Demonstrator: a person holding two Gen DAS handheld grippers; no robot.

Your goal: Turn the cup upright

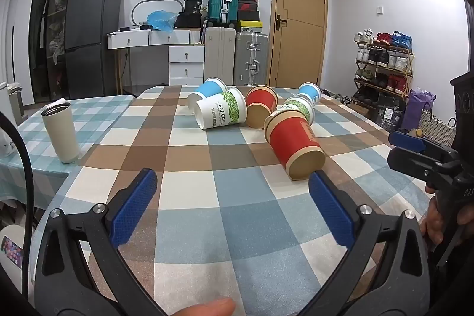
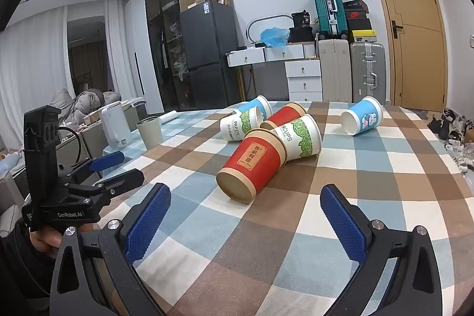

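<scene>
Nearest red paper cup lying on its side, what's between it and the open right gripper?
Only bare checked tablecloth lies between the nearest red paper cup and the right gripper, as the right wrist view shows.

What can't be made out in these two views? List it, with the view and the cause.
- Far red cup, right wrist view: largely hidden behind the near red cup and the green-leaf cup.
- Rear blue cup, left wrist view: its mouth is blocked by the white PAPER cup.
- Steel tumbler, both views: contents hidden by its wall.
- Red cup label: print too small to read.
</scene>
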